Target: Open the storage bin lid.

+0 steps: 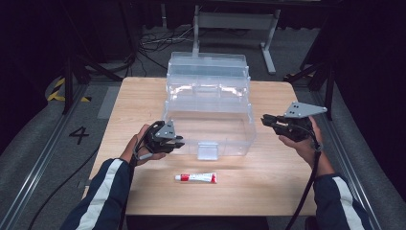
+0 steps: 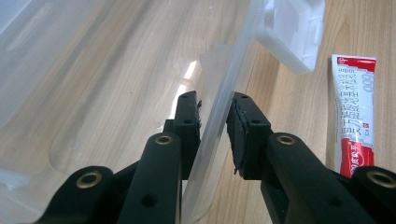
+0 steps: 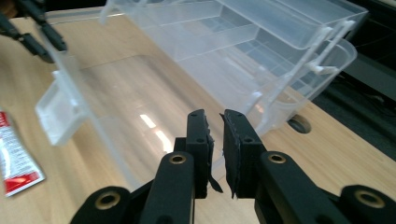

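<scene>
high view: above, facing forward-down | gripper views: close, along jaws | shared: clear box (image 1: 208, 112)

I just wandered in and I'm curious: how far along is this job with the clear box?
Done: the clear tiered storage box stands open, trays fanned back. In hand: the left claw grips its front wall; the right claw hangs shut beside its right end, empty. Left: the red-and-white tube lies on the table, probably to go inside.

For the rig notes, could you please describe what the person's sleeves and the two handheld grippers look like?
Both sleeves are dark navy with a broad white stripe down the arm. The left gripper and the right gripper are black, each with two jaws faced with black pads and brass-coloured rivets. Each carries a grey three-cornered plate with small holes. A black cable trails from the right gripper.
</scene>
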The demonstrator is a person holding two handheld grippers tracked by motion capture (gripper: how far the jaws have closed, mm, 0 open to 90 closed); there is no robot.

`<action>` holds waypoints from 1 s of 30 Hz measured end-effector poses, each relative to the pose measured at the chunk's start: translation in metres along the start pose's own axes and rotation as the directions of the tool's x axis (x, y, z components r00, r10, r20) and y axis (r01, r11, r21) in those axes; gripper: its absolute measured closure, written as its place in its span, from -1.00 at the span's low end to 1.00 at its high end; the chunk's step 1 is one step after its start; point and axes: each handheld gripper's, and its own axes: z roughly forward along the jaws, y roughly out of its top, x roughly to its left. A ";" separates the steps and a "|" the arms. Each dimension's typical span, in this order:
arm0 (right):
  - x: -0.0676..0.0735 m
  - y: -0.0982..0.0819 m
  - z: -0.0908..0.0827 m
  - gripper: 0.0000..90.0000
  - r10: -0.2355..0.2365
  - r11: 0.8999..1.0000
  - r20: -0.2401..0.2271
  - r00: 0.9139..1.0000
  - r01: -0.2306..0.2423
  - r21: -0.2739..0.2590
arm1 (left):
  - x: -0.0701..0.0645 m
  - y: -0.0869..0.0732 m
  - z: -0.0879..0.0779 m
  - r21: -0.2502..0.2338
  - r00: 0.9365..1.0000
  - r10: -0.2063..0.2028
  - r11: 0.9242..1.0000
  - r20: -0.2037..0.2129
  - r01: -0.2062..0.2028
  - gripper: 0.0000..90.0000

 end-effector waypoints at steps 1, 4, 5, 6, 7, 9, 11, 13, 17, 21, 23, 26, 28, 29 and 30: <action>0.004 -0.001 -0.002 0.80 -0.008 1.000 -0.009 1.000 0.008 0.003 | 0.000 0.000 0.000 0.000 1.000 0.000 1.000 0.000 0.000 0.65; 0.013 -0.001 -0.004 0.80 -0.027 1.000 -0.037 0.999 0.027 0.007 | 0.000 0.000 -0.001 0.002 1.000 0.002 1.000 -0.008 -0.002 0.64; 0.016 -0.001 -0.005 0.79 -0.034 0.999 -0.040 0.999 0.035 0.009 | 0.000 0.000 -0.002 0.003 1.000 0.000 1.000 -0.003 0.000 0.63; 0.019 0.000 -0.005 0.80 -0.041 0.999 -0.052 0.998 0.042 0.011 | 0.000 0.001 -0.002 0.003 1.000 0.001 1.000 -0.003 -0.001 0.63; 0.022 0.000 -0.005 0.80 -0.048 0.999 -0.063 0.997 0.048 0.010 | 0.000 0.001 -0.003 0.002 1.000 0.001 1.000 -0.002 -0.001 0.62; 0.029 0.001 -0.004 0.80 -0.059 0.998 -0.082 0.995 0.061 0.012 | -0.001 0.001 -0.004 0.005 1.000 0.006 1.000 -0.011 -0.005 0.60; 0.036 0.002 -0.002 0.79 -0.080 0.996 -0.103 0.992 0.082 0.022 | -0.002 0.001 -0.004 0.009 1.000 0.008 1.000 -0.016 -0.008 0.59; 0.042 0.002 0.002 0.79 -0.088 0.995 -0.129 0.988 0.092 0.026 | -0.002 0.001 -0.004 0.008 1.000 0.008 1.000 -0.020 -0.007 0.59; 0.056 0.003 0.013 0.79 -0.115 0.991 -0.180 0.977 0.124 0.041 | -0.002 0.003 -0.010 -0.027 1.000 0.000 1.000 -0.024 0.000 0.53; 0.067 0.004 0.023 0.78 -0.136 0.987 -0.217 0.967 0.151 0.054 | -0.002 0.003 -0.017 -0.042 0.999 -0.008 0.999 -0.041 0.007 0.51; 0.071 0.004 0.027 0.78 -0.140 0.986 -0.236 0.962 0.158 0.060 | -0.002 0.003 -0.019 -0.045 0.999 -0.007 0.999 -0.050 0.004 0.50; 0.079 0.005 0.036 0.77 -0.153 0.982 -0.267 0.951 0.178 0.069 | -0.002 0.001 -0.026 -0.057 0.997 -0.018 0.998 -0.069 0.014 0.46; 0.084 0.005 0.042 0.77 -0.161 0.979 -0.285 0.945 0.190 0.077 | -0.003 0.000 -0.032 -0.056 0.997 -0.018 0.998 -0.080 0.014 0.44; 0.087 0.005 0.044 0.77 -0.164 0.978 -0.294 0.942 0.195 0.080 | -0.004 -0.001 -0.034 -0.057 0.996 -0.015 0.998 -0.087 0.010 0.44; 0.089 0.005 0.047 0.77 -0.170 0.976 -0.300 0.939 0.203 0.082 | -0.005 -0.002 -0.037 -0.054 0.995 -0.019 0.998 -0.098 0.013 0.42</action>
